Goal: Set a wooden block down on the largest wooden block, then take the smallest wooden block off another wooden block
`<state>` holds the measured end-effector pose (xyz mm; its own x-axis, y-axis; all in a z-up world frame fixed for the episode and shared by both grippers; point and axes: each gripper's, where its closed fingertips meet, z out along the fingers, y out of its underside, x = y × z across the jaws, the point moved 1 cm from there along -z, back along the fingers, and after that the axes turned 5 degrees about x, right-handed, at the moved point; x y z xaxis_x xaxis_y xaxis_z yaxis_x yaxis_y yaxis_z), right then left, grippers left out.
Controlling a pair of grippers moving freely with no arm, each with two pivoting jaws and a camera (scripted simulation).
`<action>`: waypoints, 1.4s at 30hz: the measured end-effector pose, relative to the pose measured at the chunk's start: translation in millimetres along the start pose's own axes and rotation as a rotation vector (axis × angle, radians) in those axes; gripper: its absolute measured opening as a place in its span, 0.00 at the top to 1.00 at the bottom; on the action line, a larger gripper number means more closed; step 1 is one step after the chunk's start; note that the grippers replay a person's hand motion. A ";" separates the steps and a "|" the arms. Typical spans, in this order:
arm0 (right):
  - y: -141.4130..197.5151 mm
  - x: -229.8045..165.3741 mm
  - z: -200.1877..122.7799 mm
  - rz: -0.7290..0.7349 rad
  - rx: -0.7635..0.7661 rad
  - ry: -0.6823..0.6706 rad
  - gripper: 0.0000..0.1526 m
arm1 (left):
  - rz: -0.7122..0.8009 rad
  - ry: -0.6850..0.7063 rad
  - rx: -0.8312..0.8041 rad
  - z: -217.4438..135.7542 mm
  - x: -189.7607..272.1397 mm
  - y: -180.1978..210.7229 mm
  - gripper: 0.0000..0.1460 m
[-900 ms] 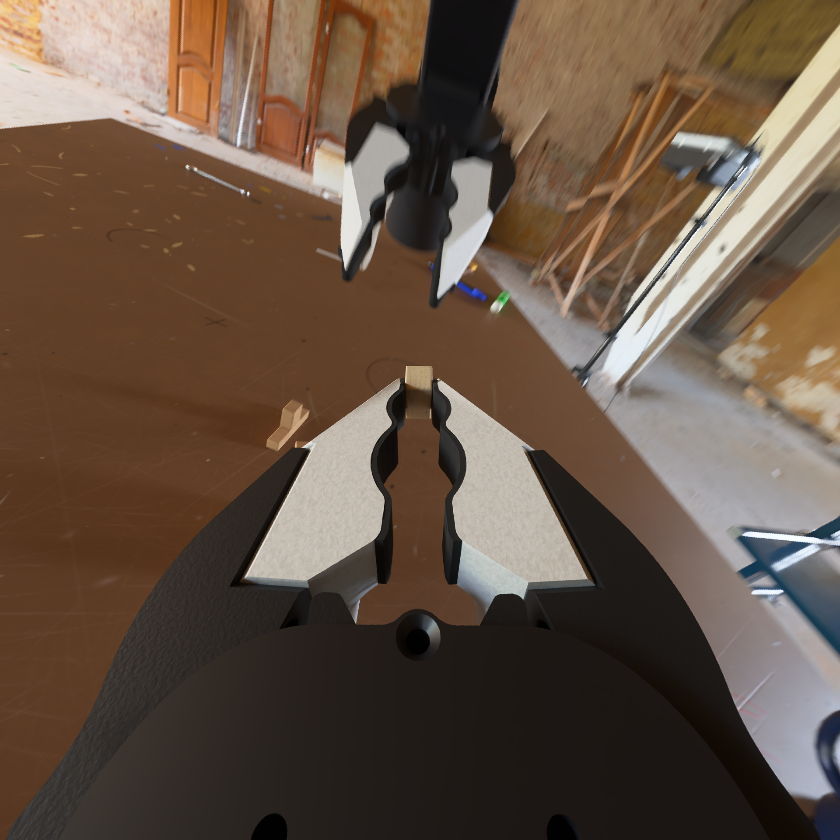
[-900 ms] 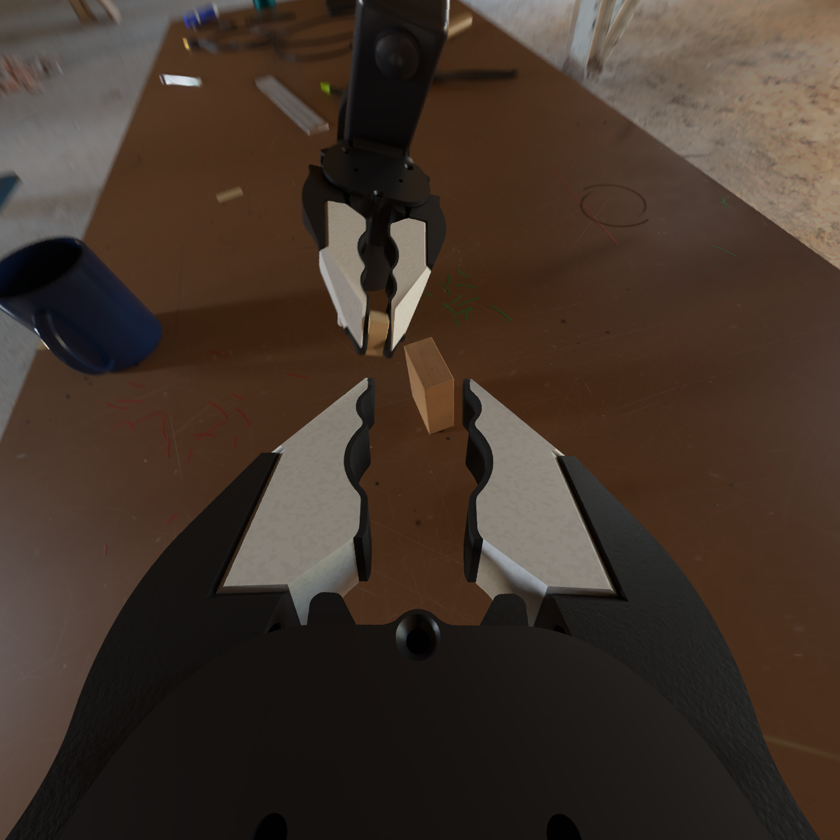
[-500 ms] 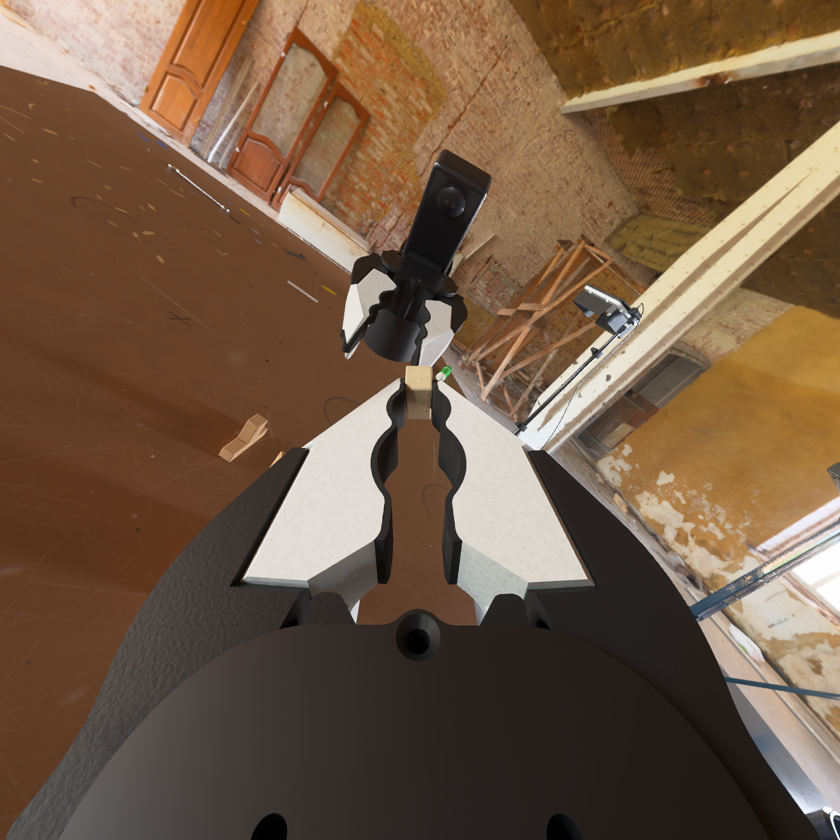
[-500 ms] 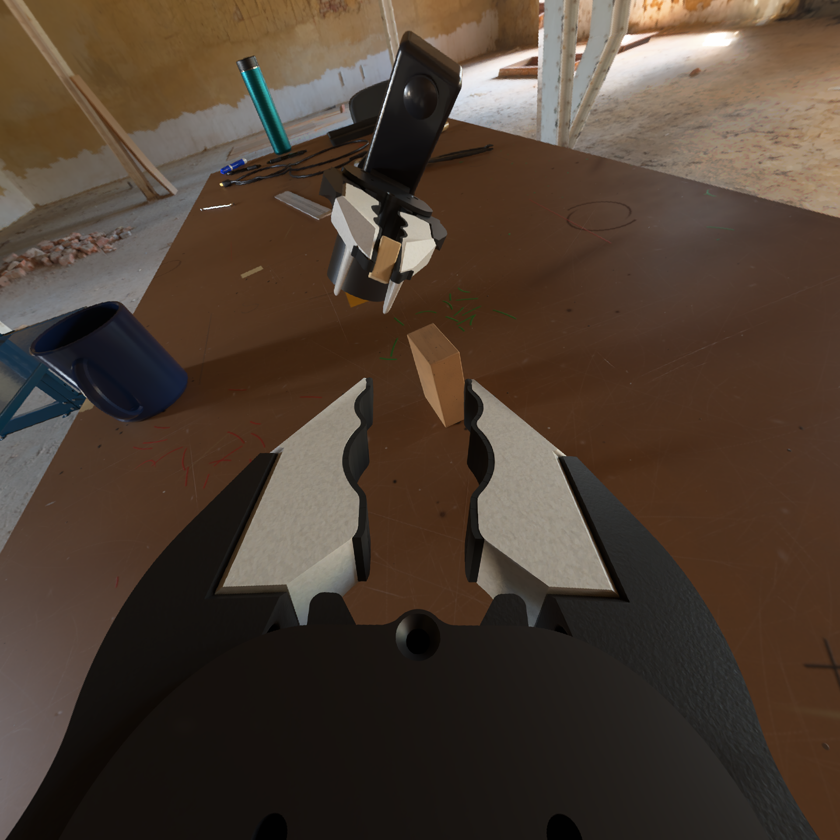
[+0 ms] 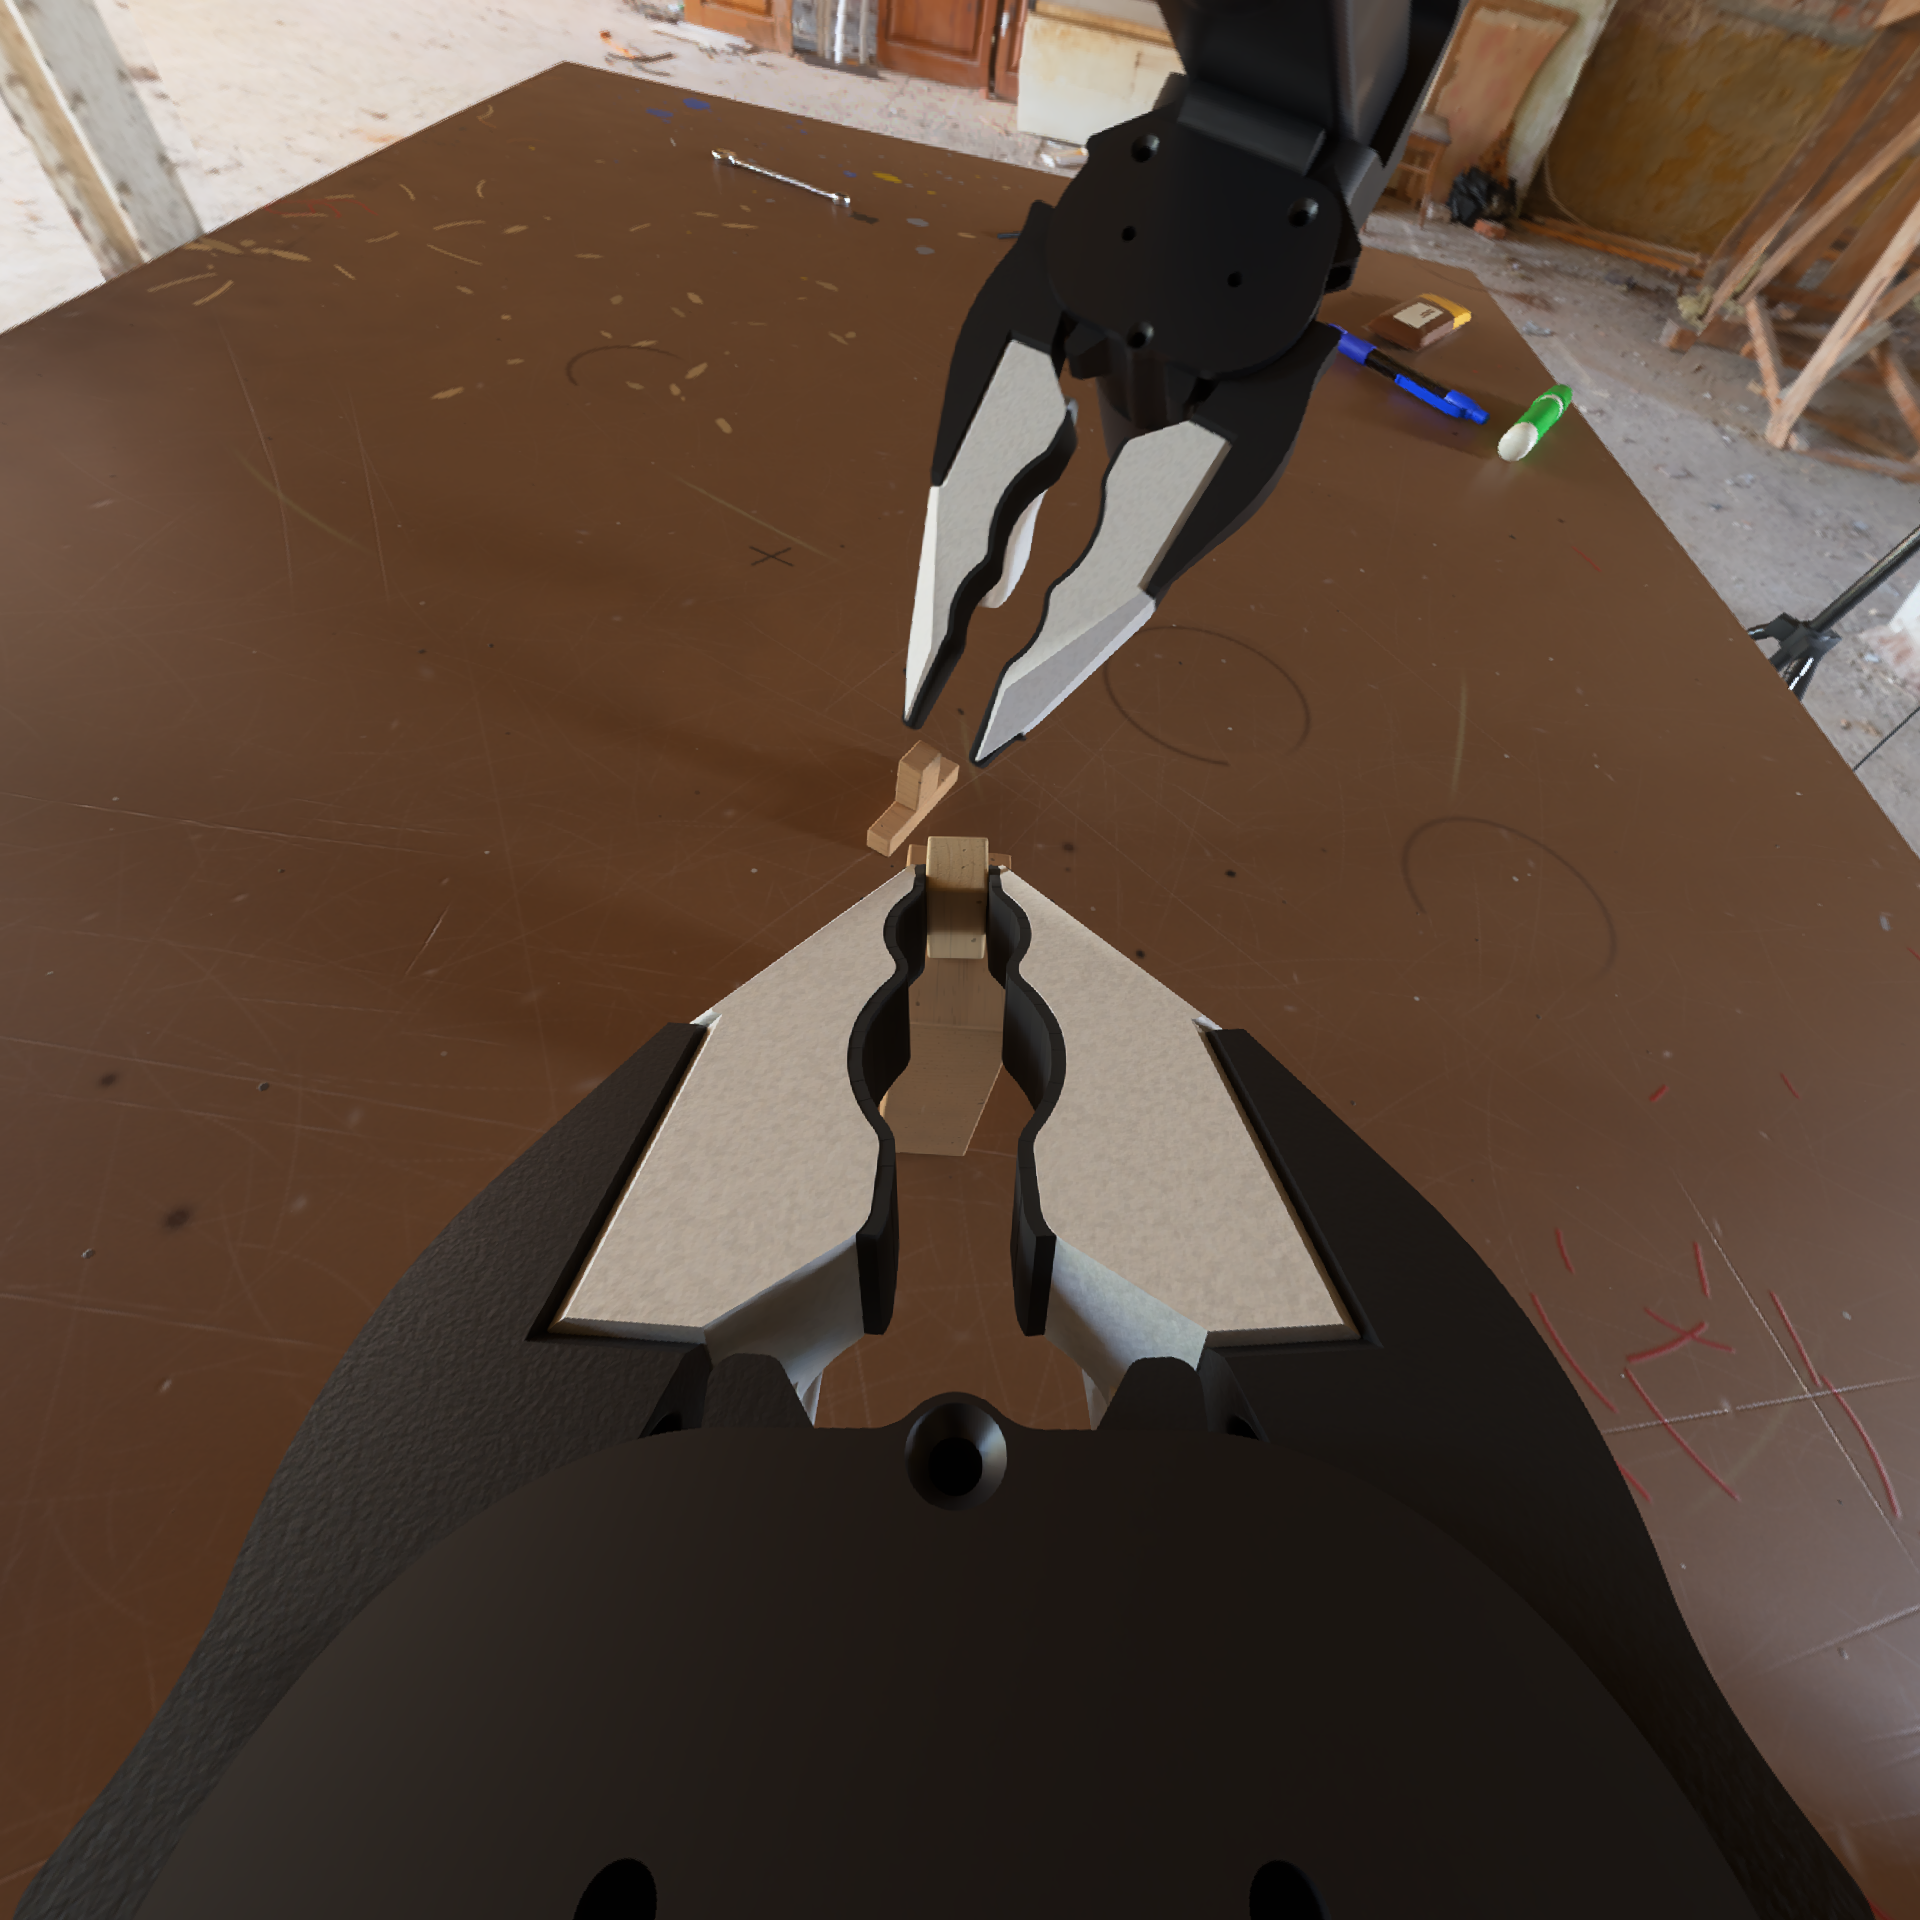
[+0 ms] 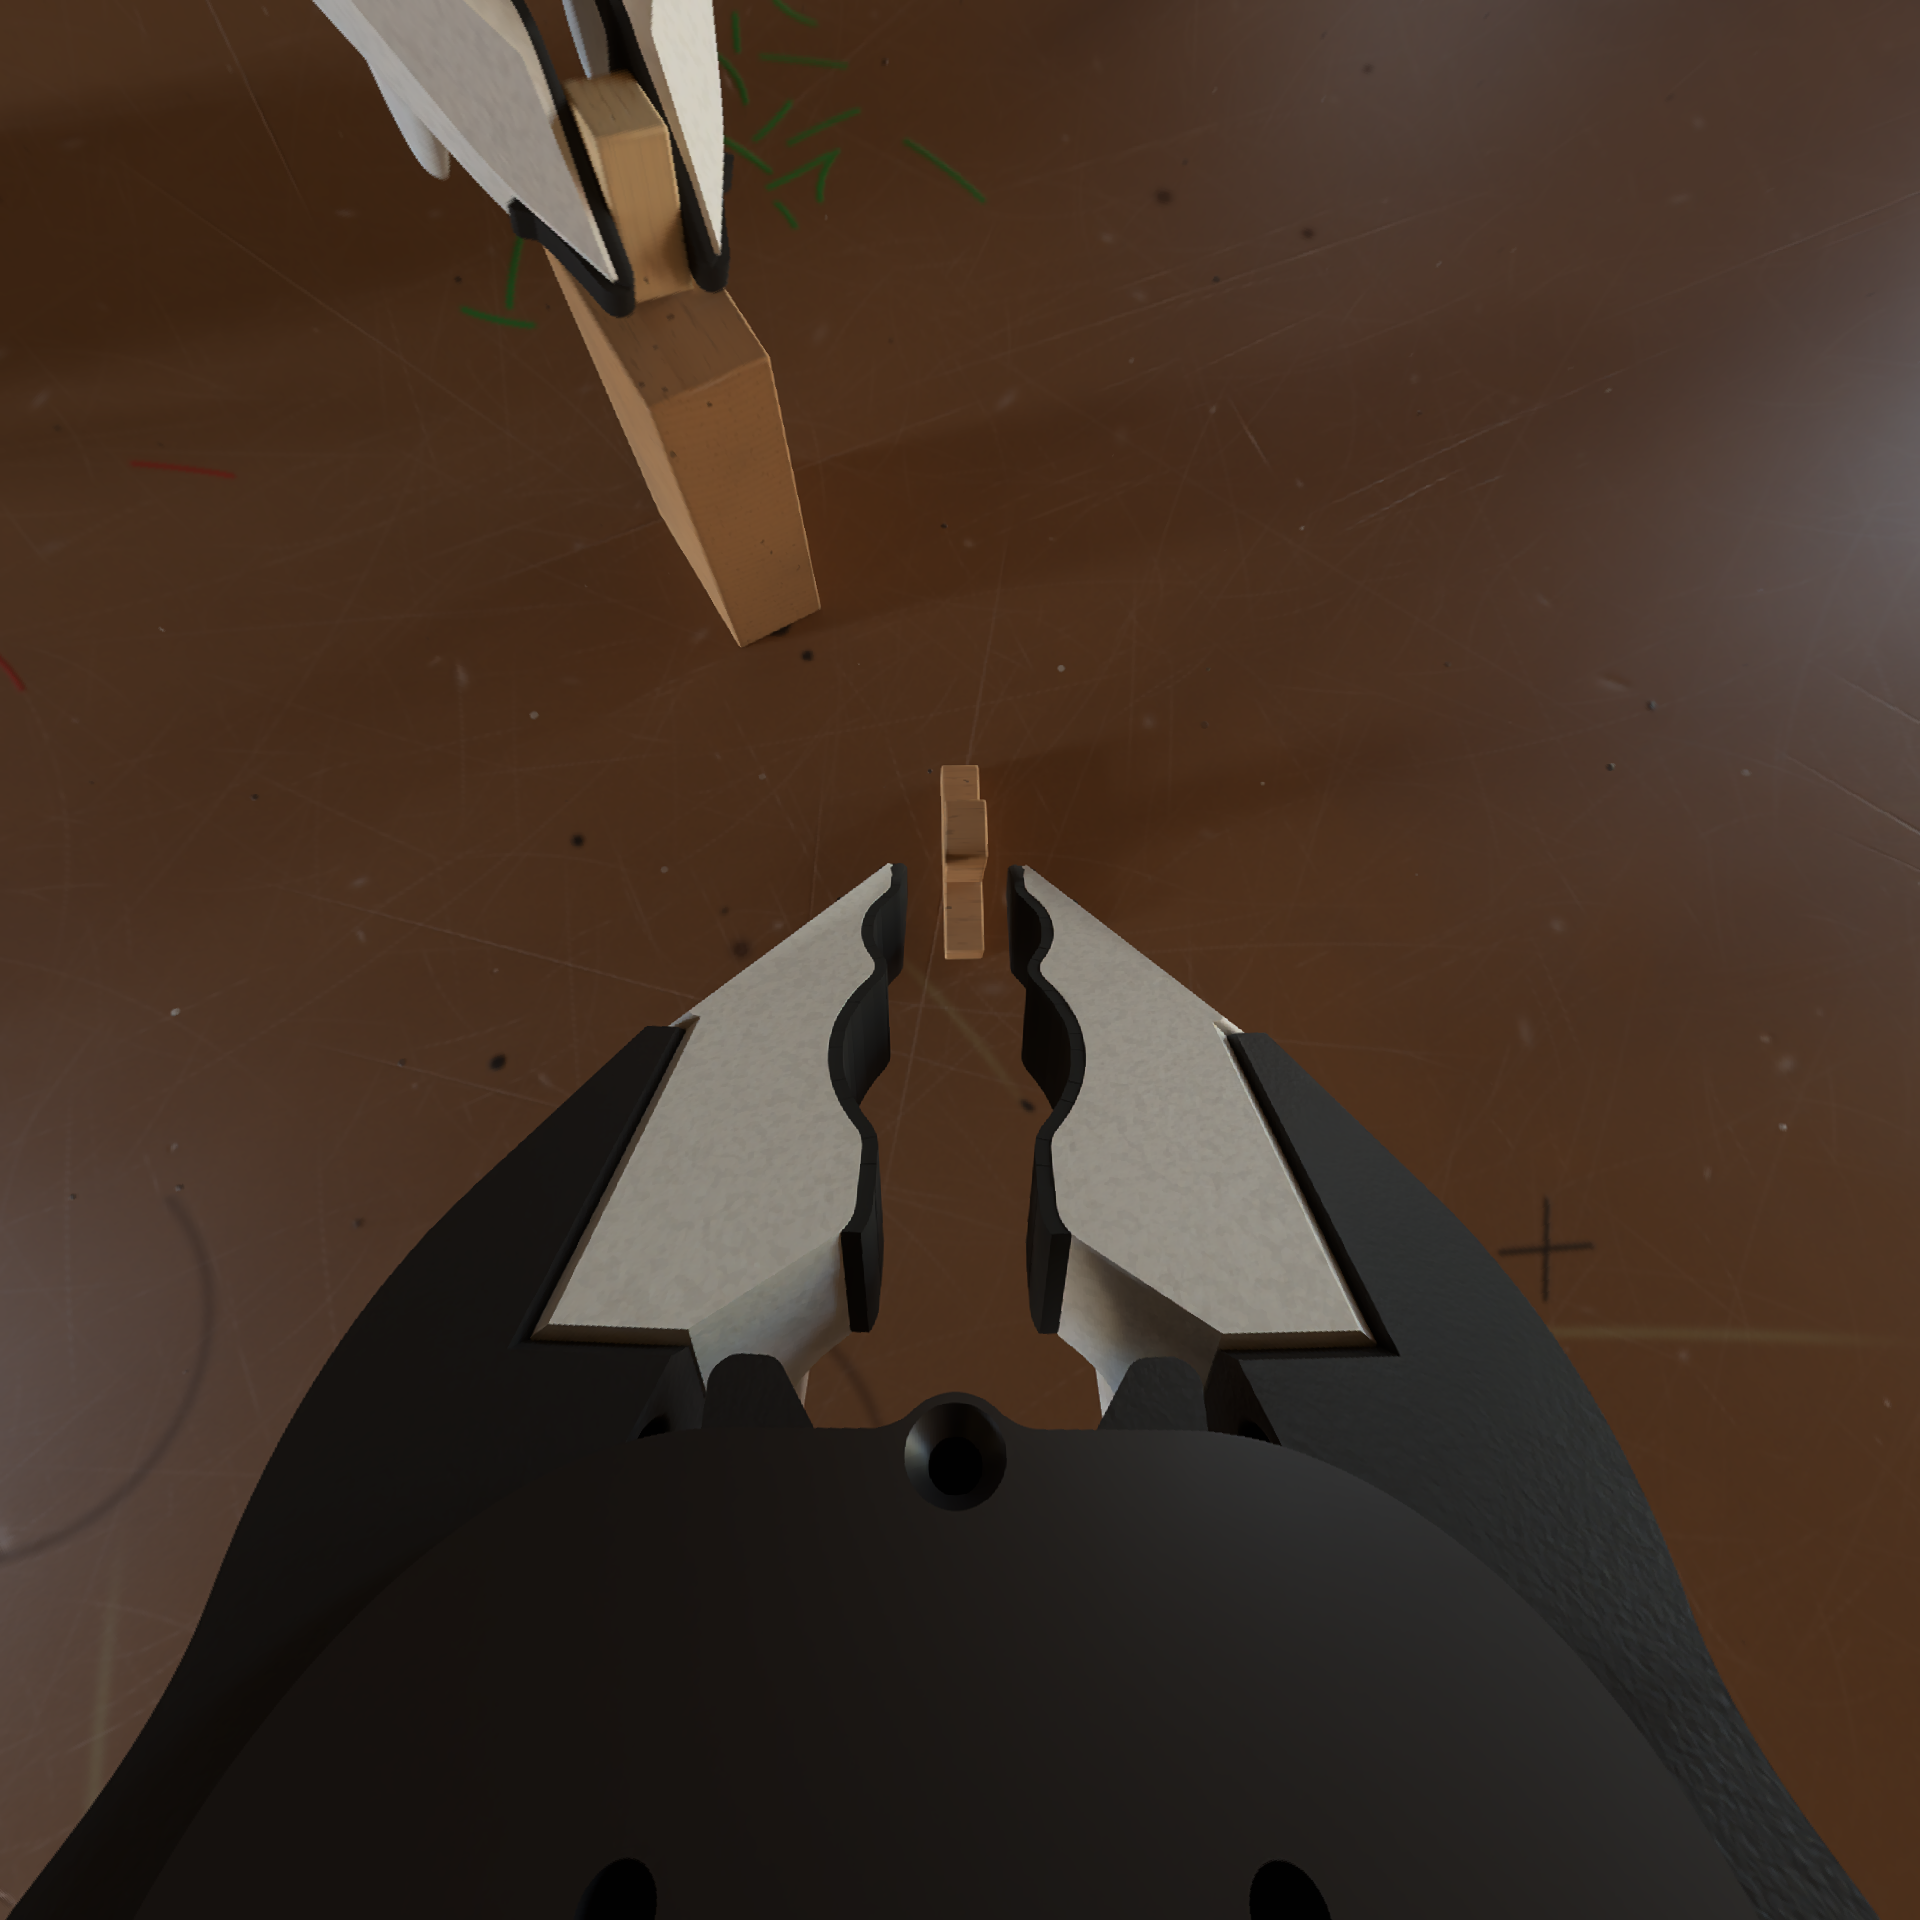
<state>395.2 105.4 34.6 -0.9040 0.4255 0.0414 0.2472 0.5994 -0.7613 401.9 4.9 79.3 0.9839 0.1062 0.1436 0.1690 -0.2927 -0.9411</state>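
Observation:
My left gripper [image 5: 956,878] is shut on a small wooden block [image 5: 956,902]. It holds this block at the top of the largest wooden block [image 5: 940,1070], which stands upright on the brown table [image 5: 416,727]. In the right wrist view the held block [image 6: 623,177] appears to touch the large block [image 6: 727,457]. My right gripper [image 6: 956,883] is open and points down over a flat wooden block [image 6: 963,920] with the smallest block [image 6: 966,821] on it. Its tips straddle this pair. In the left wrist view the right gripper [image 5: 943,740] hangs just above the pair [image 5: 912,805].
A wrench [image 5: 779,182] lies at the table's far end. A blue pen [image 5: 1403,379], a green marker [image 5: 1536,421] and a small brown box [image 5: 1418,320] lie at the far right. The table's right edge [image 5: 1662,520] is near them.
My left gripper tilted down and brought its block onto the large block's top. My right gripper swung away from the large block and came down over the small stacked pair, narrowing its opening.

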 end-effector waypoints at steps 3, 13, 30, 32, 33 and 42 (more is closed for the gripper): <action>1.0 0.7 7.1 0.002 -0.024 -0.018 0.88 | 0.009 -0.002 -0.010 0.5 0.6 0.2 0.93; 0.8 2.3 16.8 0.017 -0.061 -0.053 0.91 | 0.084 -0.009 -0.042 4.1 6.6 0.0 0.90; -1.7 -0.5 16.7 0.009 -0.056 -0.063 0.95 | 0.133 -0.018 -0.044 5.8 10.2 0.1 0.87; -4.6 -0.5 15.7 0.015 -0.038 -0.063 0.95 | 0.134 -0.021 -0.046 5.7 10.2 0.1 0.87; -5.6 -0.5 15.4 0.019 -0.032 -0.063 0.95 | 0.133 -0.021 -0.045 5.8 10.0 0.1 0.86; -7.3 -2.1 15.9 0.020 -0.006 -0.061 0.95 | 0.105 -0.040 -0.042 5.0 3.5 0.4 0.90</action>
<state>389.7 89.4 29.7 -0.9182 0.3958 -0.0137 0.2679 0.5954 -0.7574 405.1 9.9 77.9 0.9934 0.1101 0.0318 0.0681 -0.3440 -0.9365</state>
